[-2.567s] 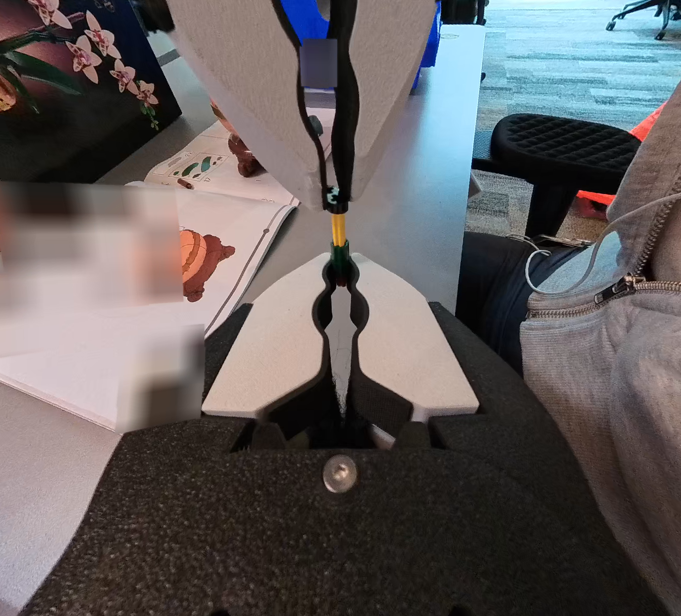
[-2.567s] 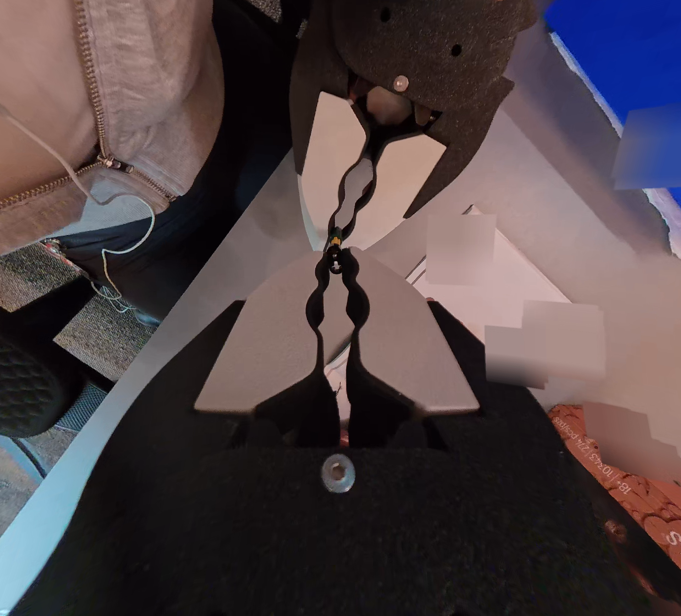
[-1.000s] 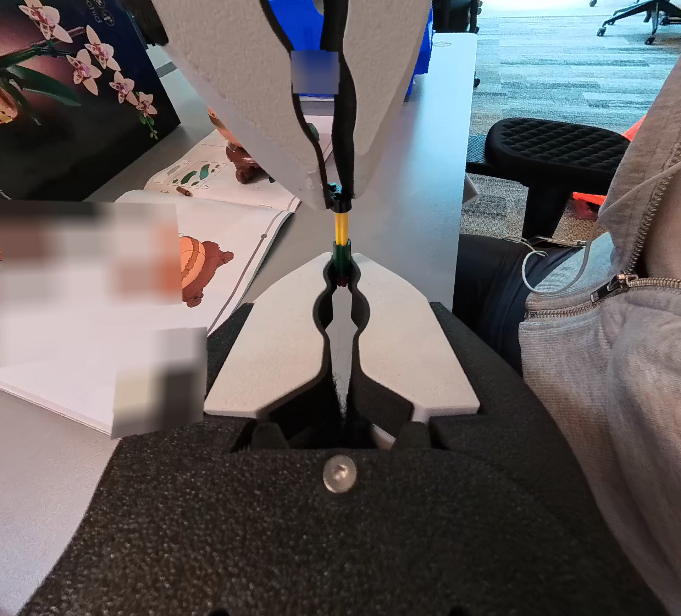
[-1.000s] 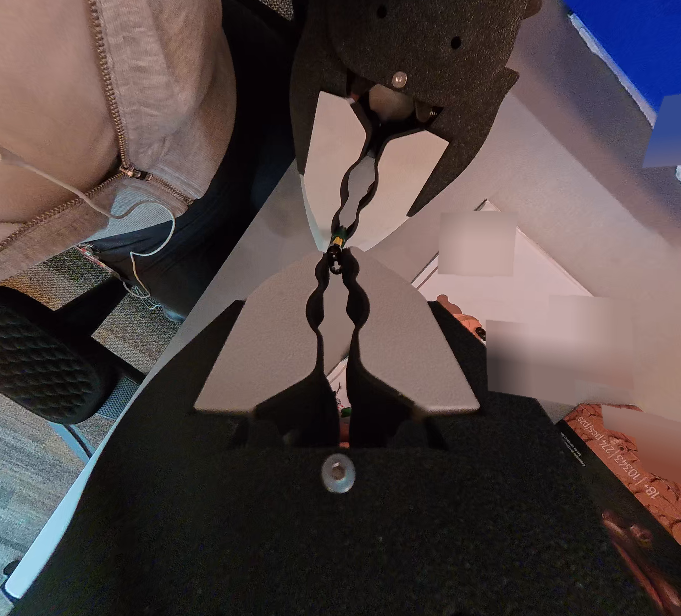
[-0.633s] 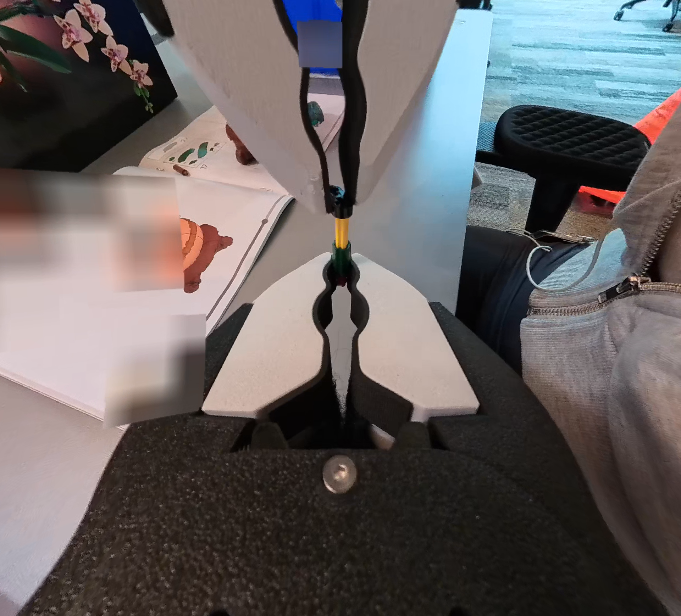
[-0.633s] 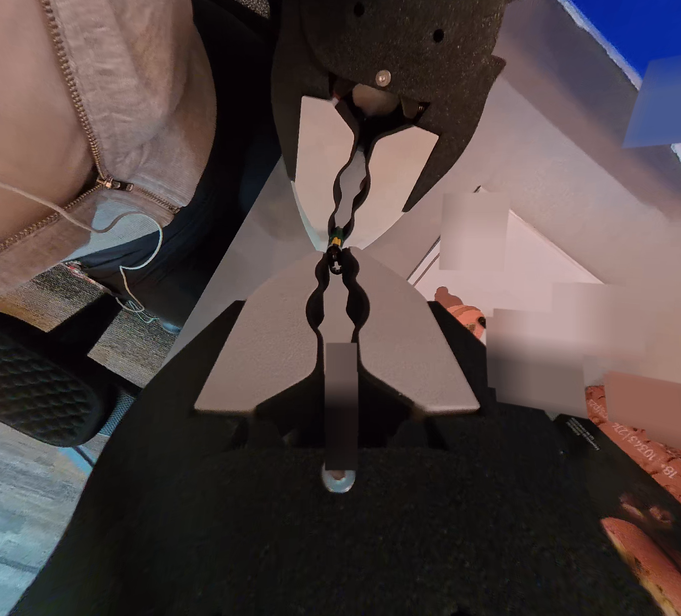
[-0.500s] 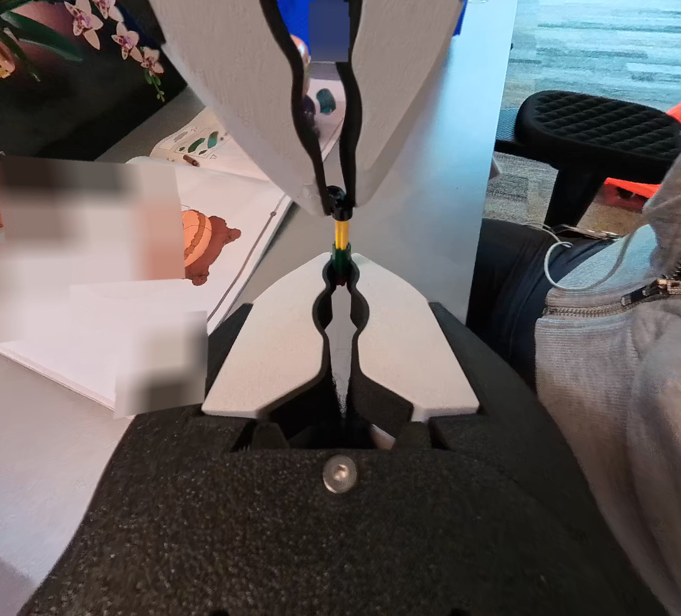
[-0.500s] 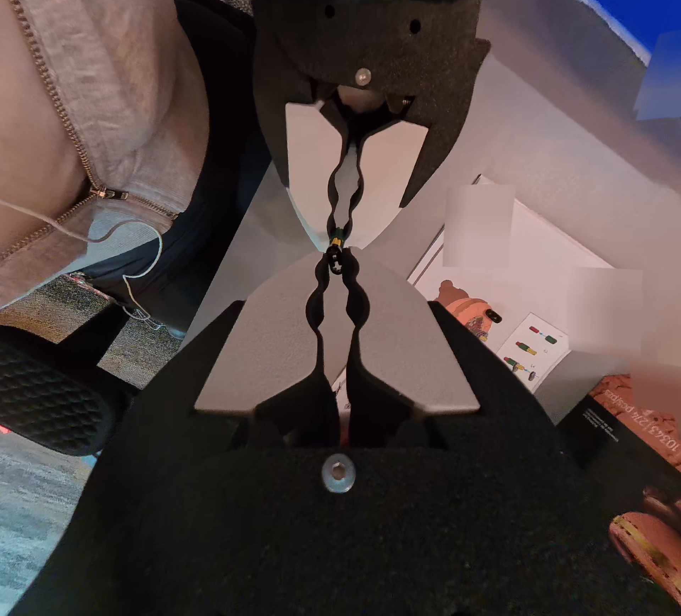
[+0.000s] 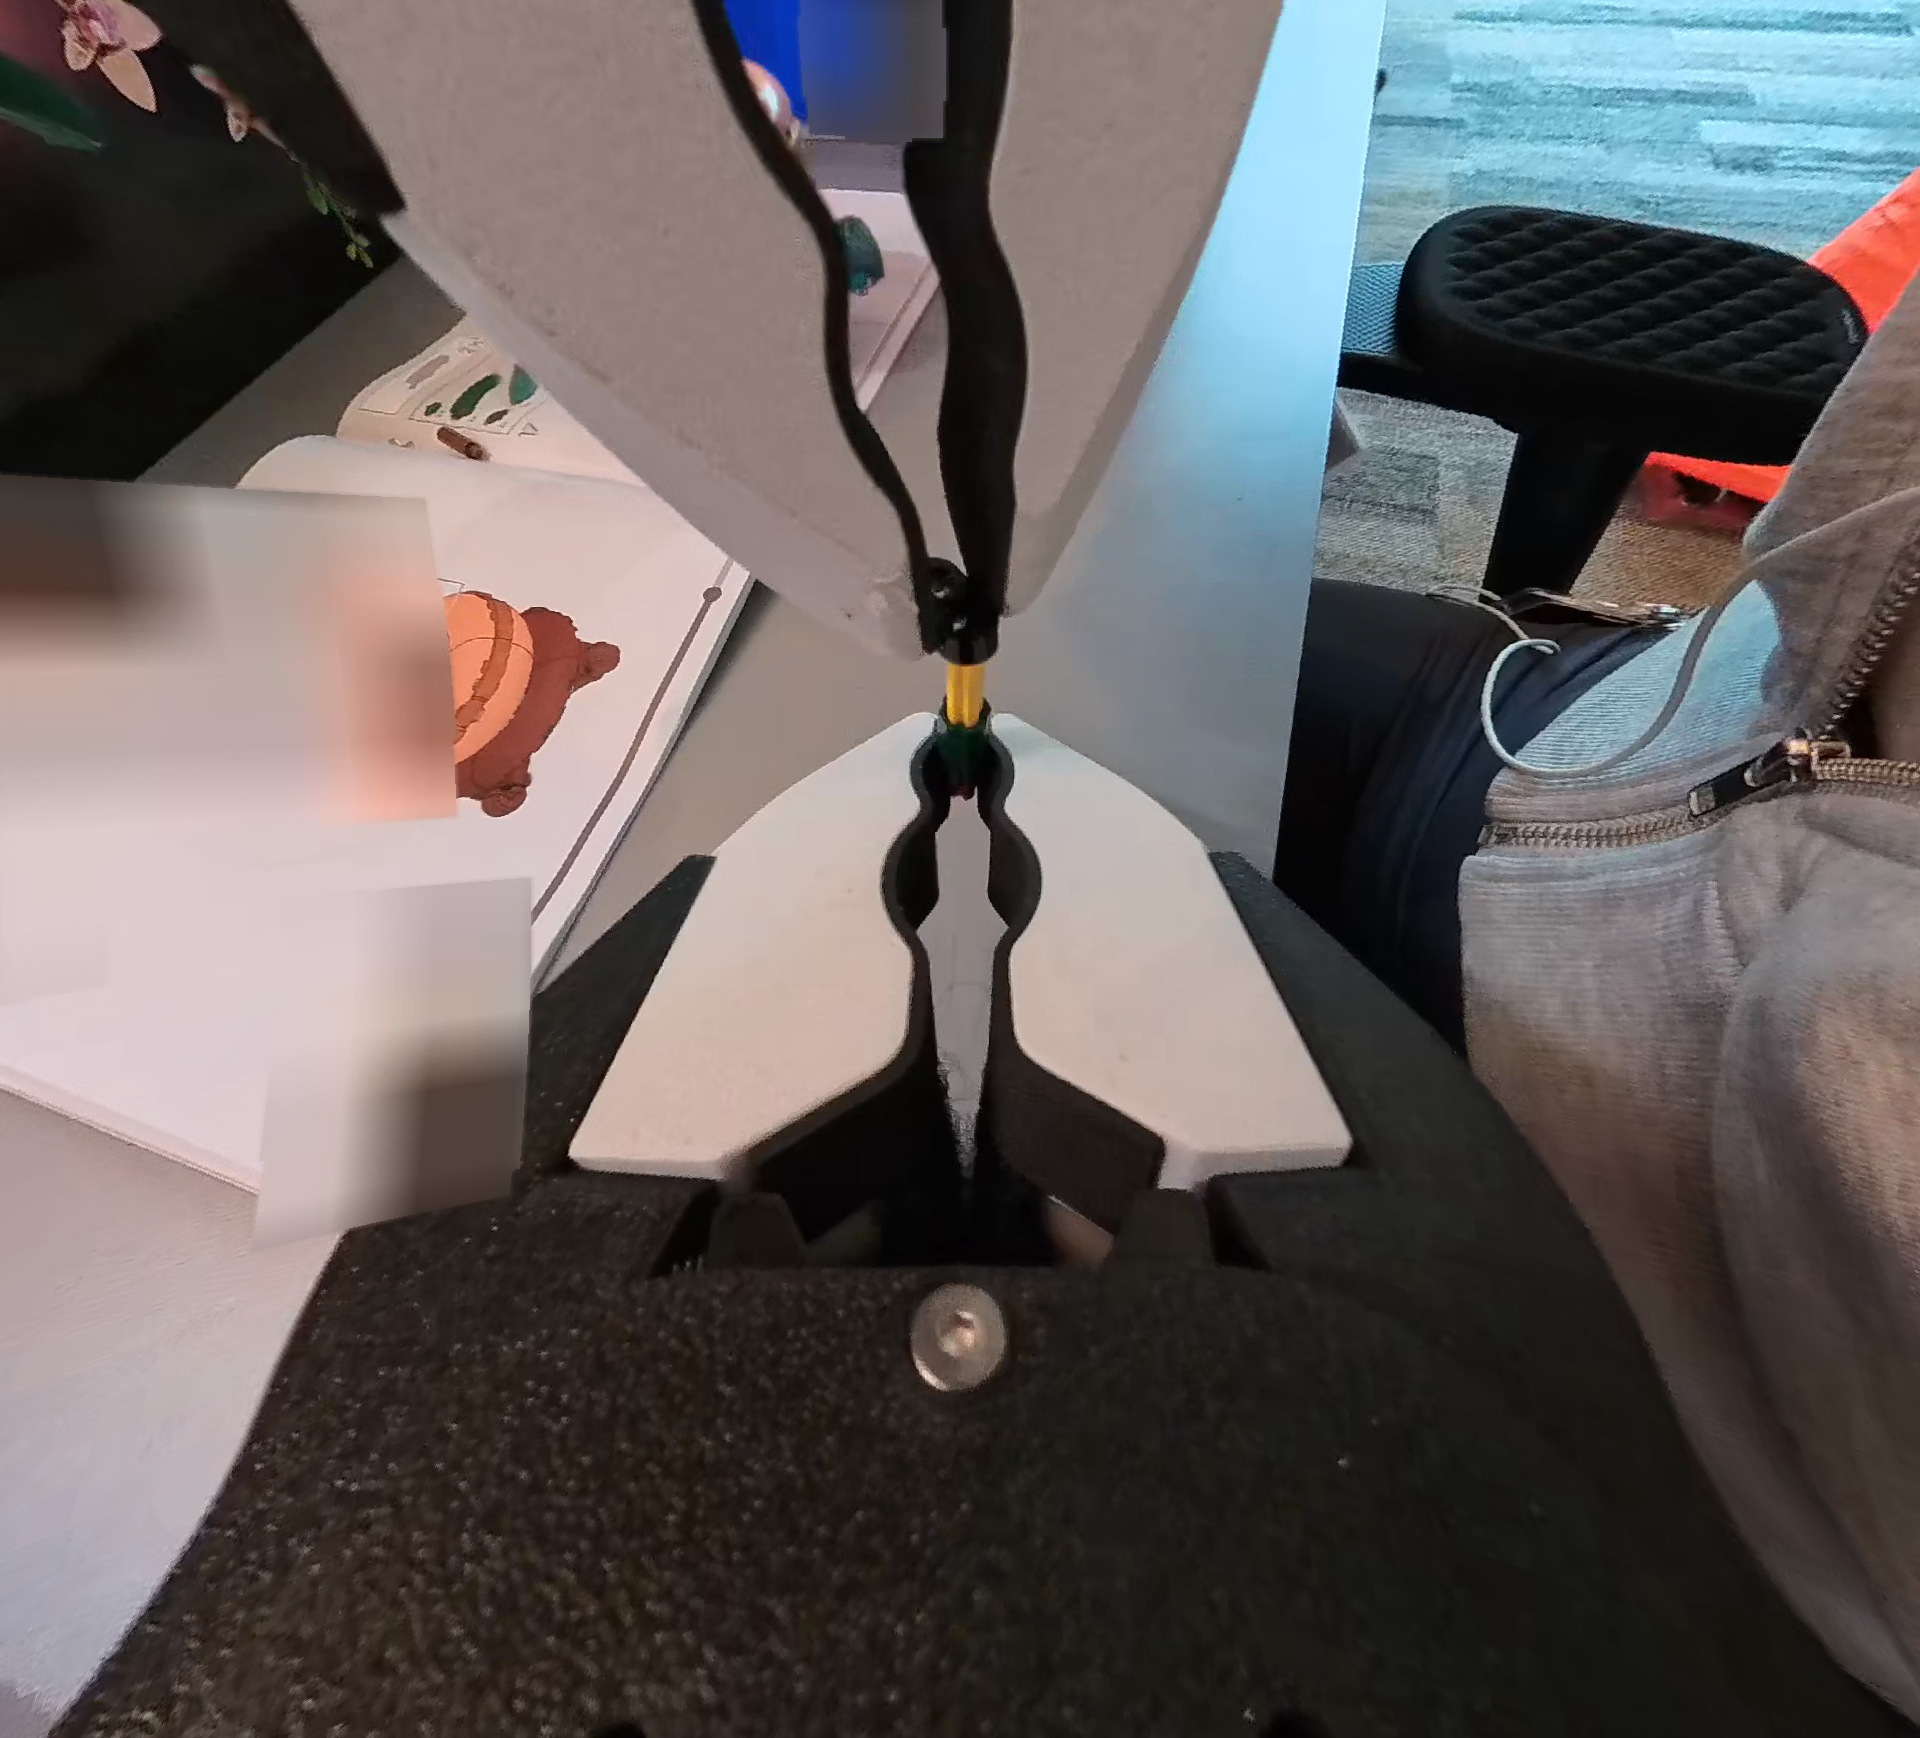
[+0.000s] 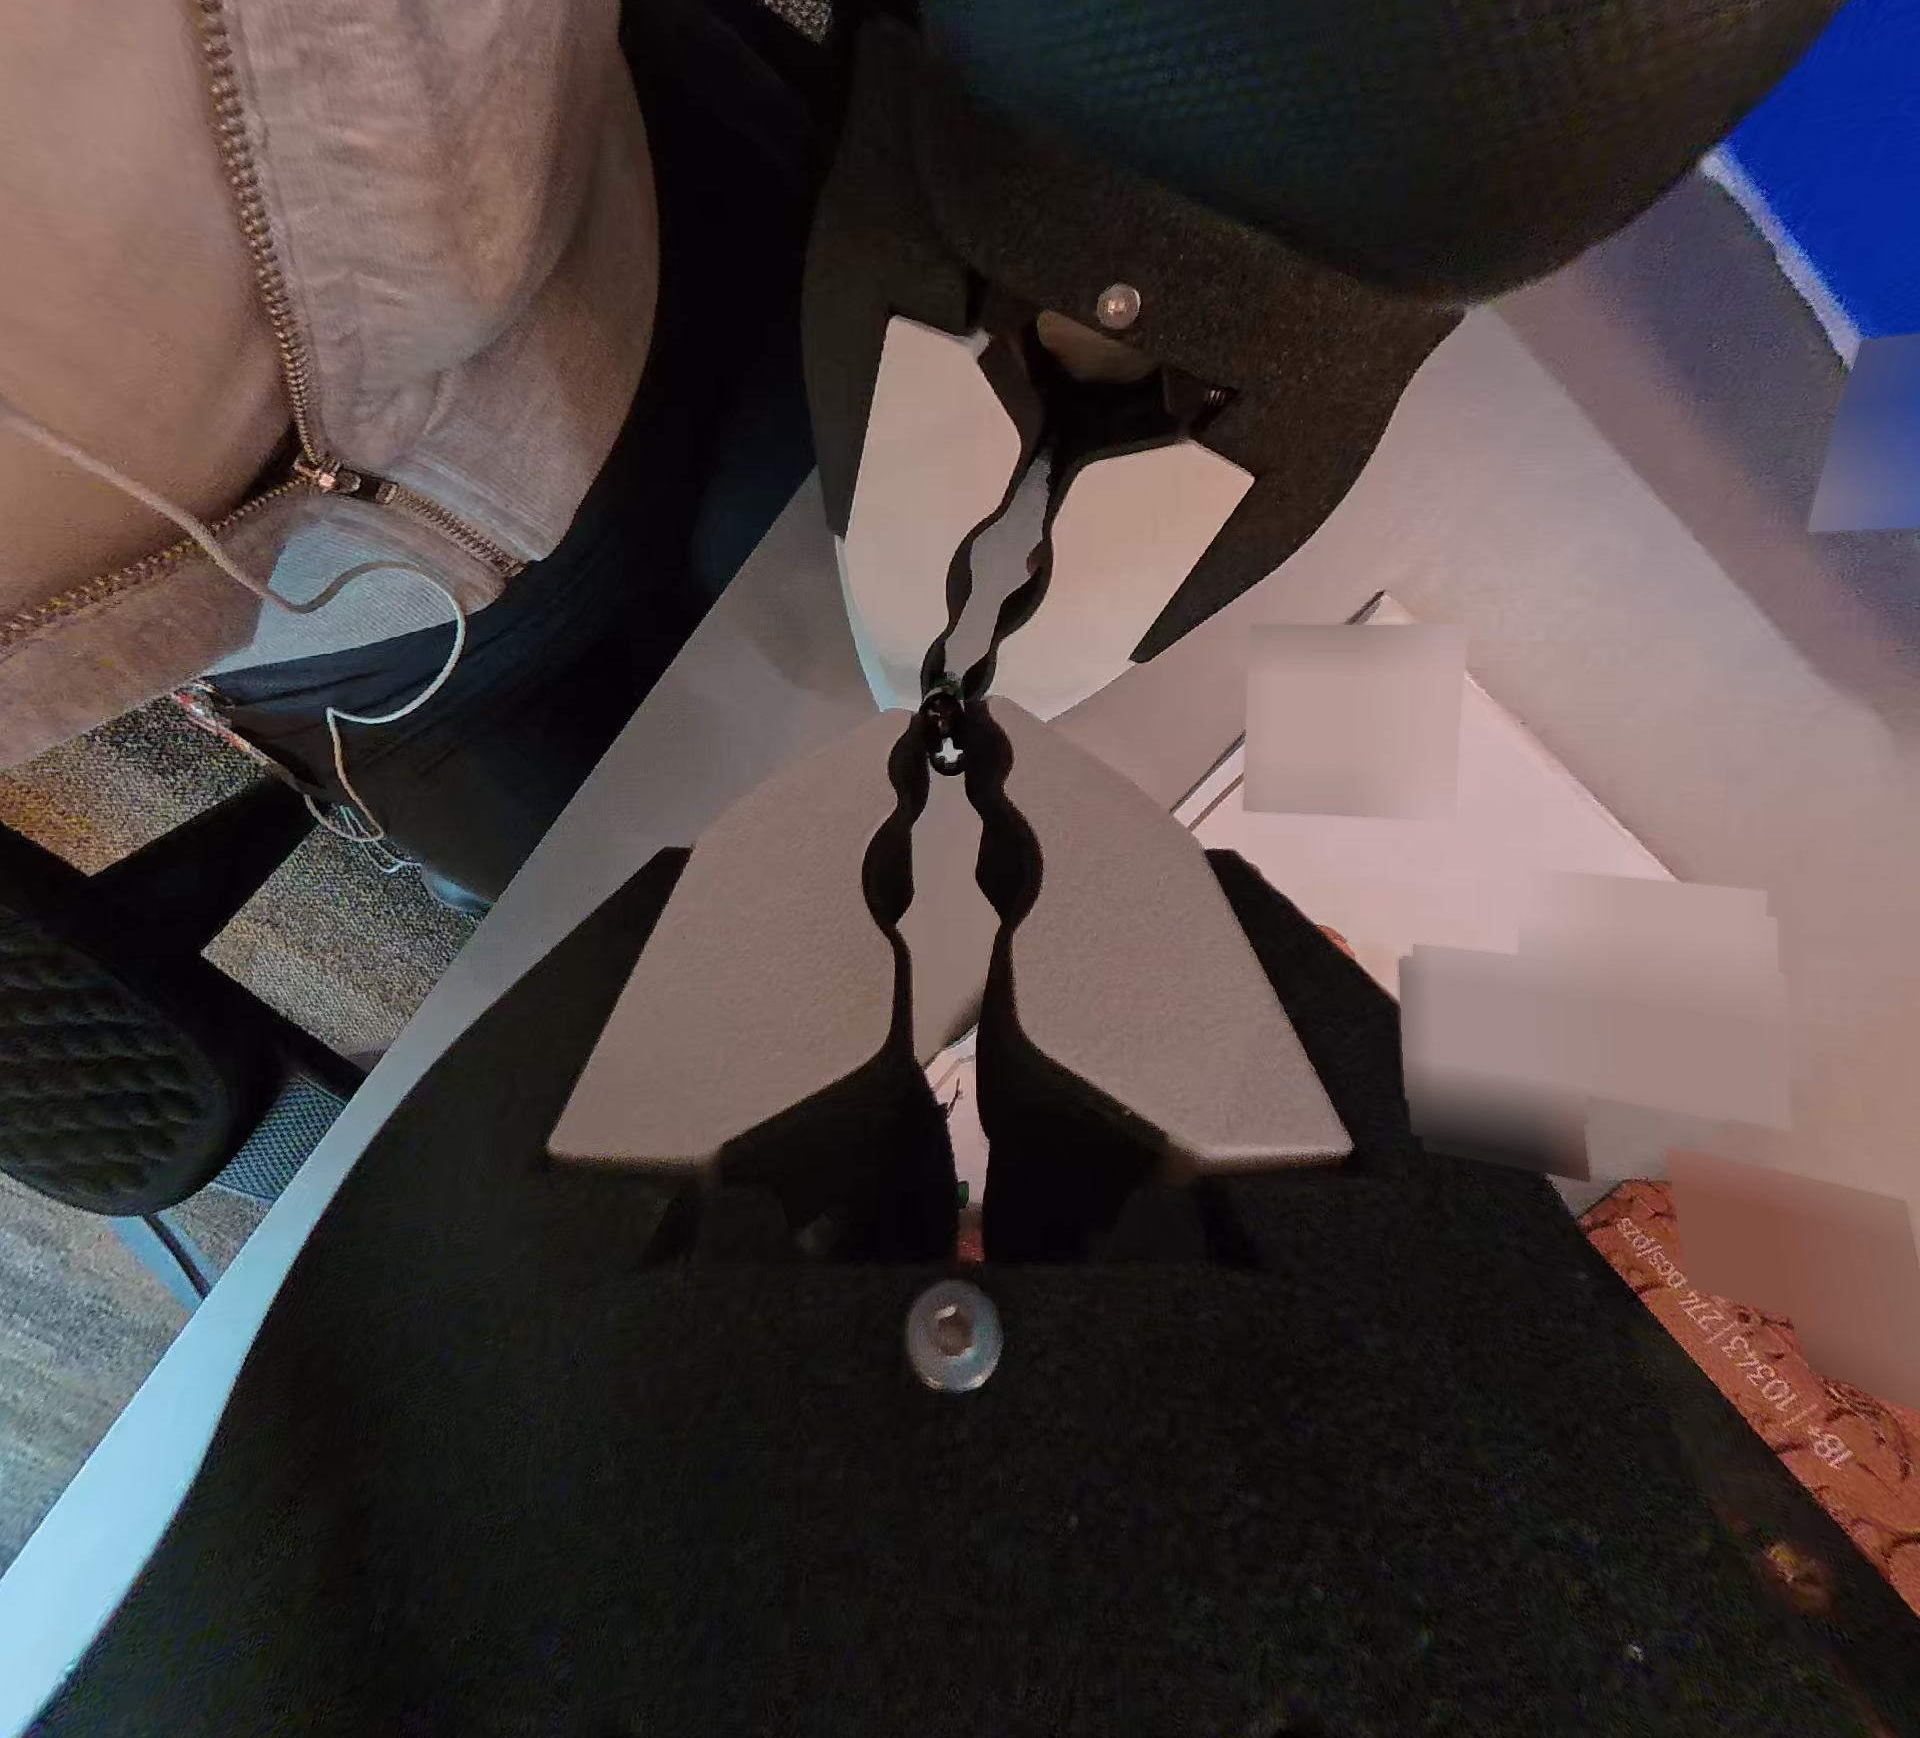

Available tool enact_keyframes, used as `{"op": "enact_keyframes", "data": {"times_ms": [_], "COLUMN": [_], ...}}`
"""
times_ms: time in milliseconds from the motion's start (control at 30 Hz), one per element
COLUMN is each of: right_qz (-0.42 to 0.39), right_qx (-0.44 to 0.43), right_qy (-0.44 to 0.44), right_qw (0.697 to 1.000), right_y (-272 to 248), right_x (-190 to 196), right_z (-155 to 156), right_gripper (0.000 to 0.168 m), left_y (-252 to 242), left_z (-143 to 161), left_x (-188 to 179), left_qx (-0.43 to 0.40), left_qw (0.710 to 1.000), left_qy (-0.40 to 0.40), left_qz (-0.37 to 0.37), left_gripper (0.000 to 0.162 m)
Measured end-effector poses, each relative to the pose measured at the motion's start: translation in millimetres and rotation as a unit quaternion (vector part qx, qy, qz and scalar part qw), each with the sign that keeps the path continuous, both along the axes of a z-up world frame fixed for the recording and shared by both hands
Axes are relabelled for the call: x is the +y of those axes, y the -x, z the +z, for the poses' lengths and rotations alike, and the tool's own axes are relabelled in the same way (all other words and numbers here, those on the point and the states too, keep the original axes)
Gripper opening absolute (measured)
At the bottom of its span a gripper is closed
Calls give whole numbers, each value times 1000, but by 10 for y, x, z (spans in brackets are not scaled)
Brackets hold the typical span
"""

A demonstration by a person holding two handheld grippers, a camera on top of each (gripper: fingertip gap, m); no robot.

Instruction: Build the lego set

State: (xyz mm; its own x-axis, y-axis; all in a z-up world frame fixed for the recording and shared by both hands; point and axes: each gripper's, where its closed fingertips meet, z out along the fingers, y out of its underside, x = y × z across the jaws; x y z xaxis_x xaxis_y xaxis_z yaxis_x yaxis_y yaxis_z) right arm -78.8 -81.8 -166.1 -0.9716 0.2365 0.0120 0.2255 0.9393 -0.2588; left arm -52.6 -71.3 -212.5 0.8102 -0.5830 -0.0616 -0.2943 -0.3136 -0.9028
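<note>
The left gripper is clenched on the dark green end of a small lego rod assembly at frame centre; its yellow middle shows, and its black end is clamped in the right gripper, which descends from the top. In the right wrist view the assembly is mostly hidden between the tips of the right gripper and left gripper. The instruction booklet at left is partly obscured. The lego box at upper left is cut off. Grey tabletop; carpeted floor; black chair armrest at right.
</note>
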Motion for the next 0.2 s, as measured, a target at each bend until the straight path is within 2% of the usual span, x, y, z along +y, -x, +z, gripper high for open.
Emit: {"op": "enact_keyframes", "data": {"times_ms": [33, 200], "right_qz": [-3, -4], "right_qx": [1, 0], "right_qy": [1, -2], "right_qw": [1000, 1000], "right_y": [12, 4], "right_x": [-1, 8], "right_z": [8, 7], "right_gripper": [7, 7], "left_y": [5, 2], "left_z": [9, 9], "left_x": [-1, -1], "left_qx": [-5, -4], "left_qw": [1000, 1000], "left_qy": [-1, -2], "left_qz": [1, 0], "left_gripper": [3, 3]}}
